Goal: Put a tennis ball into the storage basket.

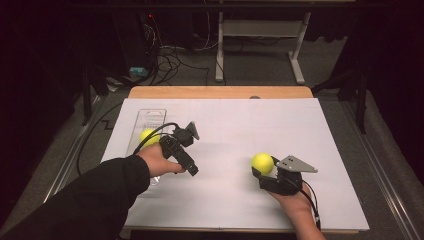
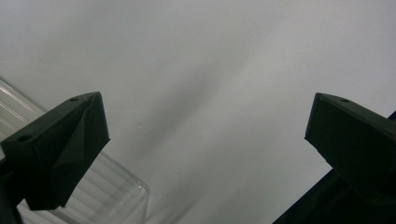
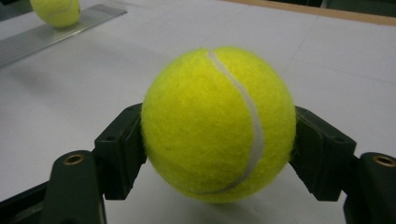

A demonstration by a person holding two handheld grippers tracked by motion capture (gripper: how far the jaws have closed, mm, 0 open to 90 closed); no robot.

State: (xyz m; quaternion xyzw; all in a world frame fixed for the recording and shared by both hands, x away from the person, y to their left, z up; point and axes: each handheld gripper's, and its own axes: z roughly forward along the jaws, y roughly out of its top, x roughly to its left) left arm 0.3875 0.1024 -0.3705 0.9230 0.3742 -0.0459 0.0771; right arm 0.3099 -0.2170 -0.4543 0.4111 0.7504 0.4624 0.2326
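On the white sheet [image 1: 225, 150], front right: right gripper [image 1: 263, 172] clamped on a ball [image 3: 218, 123], pads on both sides, ball at or just off the surface. Left gripper [image 1: 192, 131] wide open, nothing in it, beside the clear tray [image 1: 150, 116], where a second ball [image 1: 146, 136] sits. Looks like grasp done, transfer pending. Next: lift clear, carry left to the tray, release behind the other ball.
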